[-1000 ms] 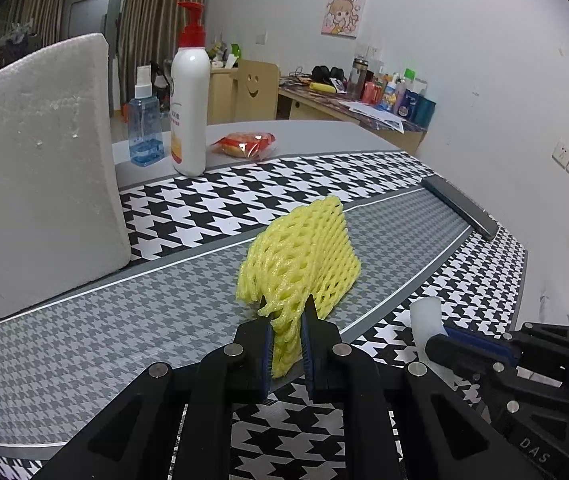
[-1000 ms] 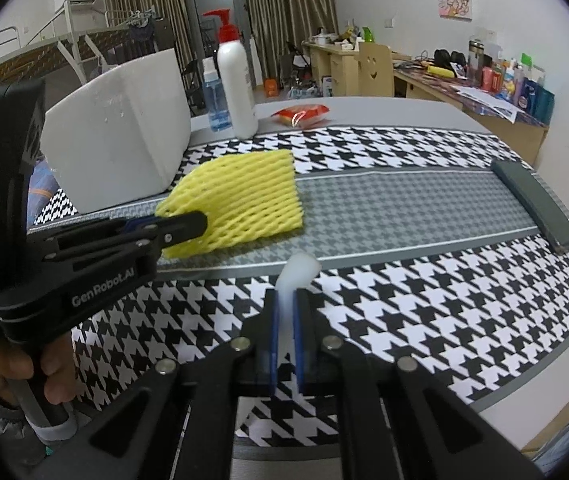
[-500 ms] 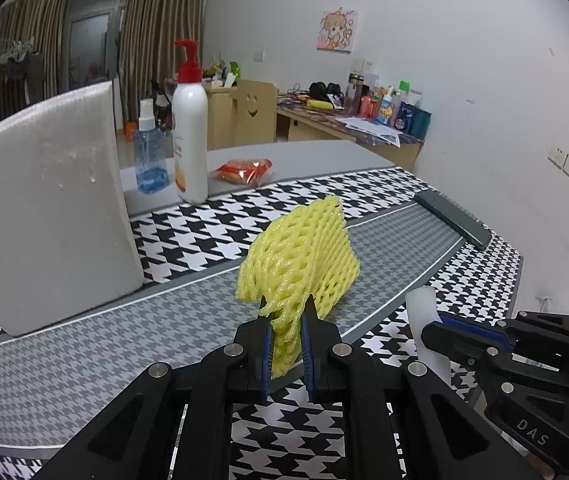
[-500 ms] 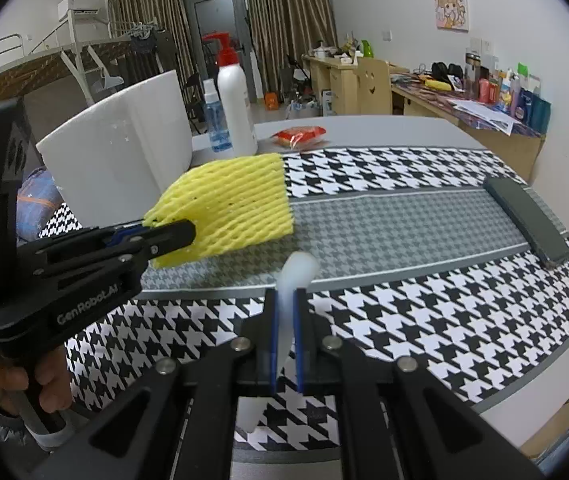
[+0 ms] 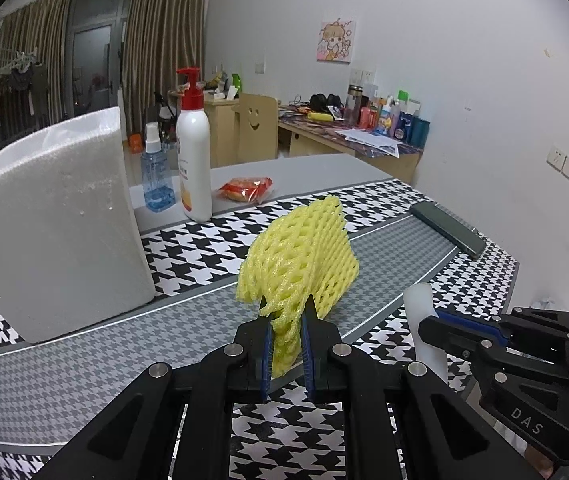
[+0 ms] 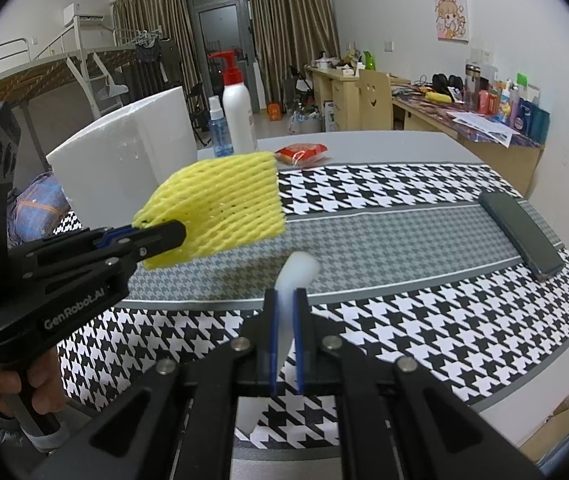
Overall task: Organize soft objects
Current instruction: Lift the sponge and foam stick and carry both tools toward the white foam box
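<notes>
Centrally in the left wrist view: left gripper (image 5: 287,322), blue-padded fingers (image 5: 267,354) pinched narrow on one edge of a yellow foam net sleeve (image 5: 304,256), held up off the houndstooth table runner (image 5: 212,252). Same sleeve in the right wrist view at centre left (image 6: 220,204), spread flat like a fan, clear of the cloth, clamped at its lower left corner by the left gripper (image 6: 164,236). Bare hand (image 6: 24,388) wrapped round that gripper's handle at the lower left edge of the frame.

Low in the middle of the right wrist view: right gripper (image 6: 286,300), fingers nearly together, squeezing a white foam piece (image 6: 298,276) that pokes up past the tips and bends to the right. Same white foam piece at the lower right of the left wrist view (image 5: 420,308), standing upright in the right gripper (image 5: 424,322), just right of the yellow sleeve and apart from it.

Large white foam block (image 5: 48,220) upright on the runner at the left of the left wrist view. Behind it toward upper centre, on the grey table (image 5: 304,168): white pump bottle with red top (image 5: 194,156), small blue spray bottle (image 5: 156,176) just left of it, red snack packet (image 5: 246,190) to the right. Dark flat case (image 5: 448,230) lying on the grey stripe at centre right. Desk with clutter (image 5: 364,132) along the far wall.
</notes>
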Motion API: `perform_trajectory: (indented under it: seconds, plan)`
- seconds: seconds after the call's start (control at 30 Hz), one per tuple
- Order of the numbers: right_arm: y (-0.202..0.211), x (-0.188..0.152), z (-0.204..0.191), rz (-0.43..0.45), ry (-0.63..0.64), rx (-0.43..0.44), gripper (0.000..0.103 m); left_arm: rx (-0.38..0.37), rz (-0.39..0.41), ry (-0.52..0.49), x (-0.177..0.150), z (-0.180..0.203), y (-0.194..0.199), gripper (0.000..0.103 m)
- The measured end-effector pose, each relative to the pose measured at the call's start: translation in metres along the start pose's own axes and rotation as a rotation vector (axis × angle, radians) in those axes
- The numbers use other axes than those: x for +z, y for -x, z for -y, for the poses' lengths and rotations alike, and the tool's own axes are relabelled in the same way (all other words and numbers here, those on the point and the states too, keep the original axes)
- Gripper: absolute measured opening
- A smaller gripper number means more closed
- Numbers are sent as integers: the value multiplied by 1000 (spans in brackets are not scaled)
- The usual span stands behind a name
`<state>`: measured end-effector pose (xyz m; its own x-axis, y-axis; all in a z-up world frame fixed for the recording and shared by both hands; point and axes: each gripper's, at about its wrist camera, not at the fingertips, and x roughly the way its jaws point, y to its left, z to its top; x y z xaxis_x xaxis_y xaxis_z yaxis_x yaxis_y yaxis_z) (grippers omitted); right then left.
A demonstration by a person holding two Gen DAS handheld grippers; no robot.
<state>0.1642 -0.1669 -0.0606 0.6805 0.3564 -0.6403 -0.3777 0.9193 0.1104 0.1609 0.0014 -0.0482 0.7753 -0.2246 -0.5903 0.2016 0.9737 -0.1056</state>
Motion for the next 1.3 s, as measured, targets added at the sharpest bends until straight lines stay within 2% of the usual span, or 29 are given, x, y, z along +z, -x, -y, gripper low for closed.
perform_trajectory:
  seconds: [1.3]
  plan:
    - [27, 35, -9, 127, 45, 33, 9, 78, 112, -34, 28, -4, 48, 13]
